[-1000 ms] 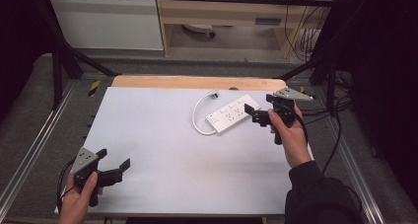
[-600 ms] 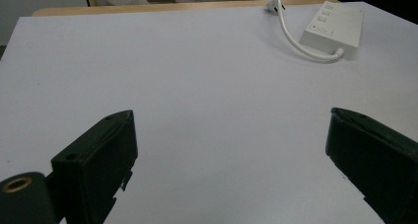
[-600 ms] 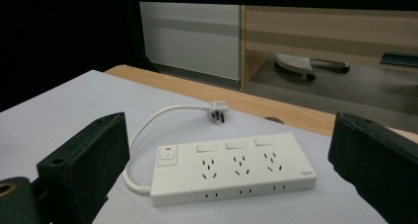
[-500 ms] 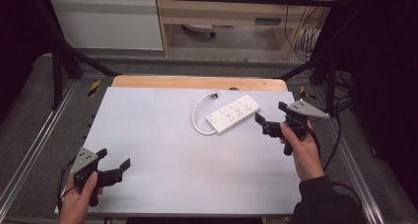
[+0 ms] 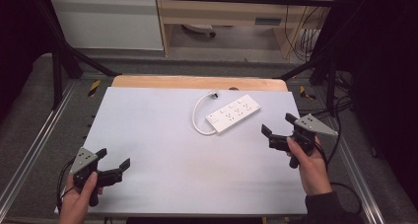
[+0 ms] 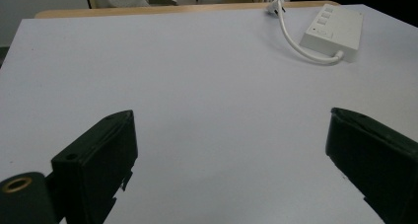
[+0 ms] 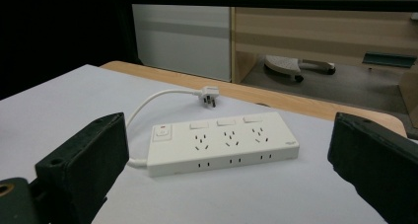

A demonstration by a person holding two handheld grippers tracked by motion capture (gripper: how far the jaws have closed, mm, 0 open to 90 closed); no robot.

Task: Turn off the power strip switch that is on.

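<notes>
We had the right gripper [image 5: 277, 135] wide open and empty just beside the power strip [image 5: 233, 113] mid-table: rigid, light, probably slick plastic, so we'd grab across its narrow body, not the limp cord [image 5: 198, 113].

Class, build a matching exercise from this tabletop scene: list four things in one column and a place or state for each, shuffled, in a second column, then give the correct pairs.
1. power strip
2. plug
3. left claw
4. right claw

A. near corner of the table, open
B. beside the strip's end, open
C. flat on the white table top
D. at the cord's far end, near the wooden edge

Pairs: 1-C, 2-D, 3-A, 4-B
</notes>
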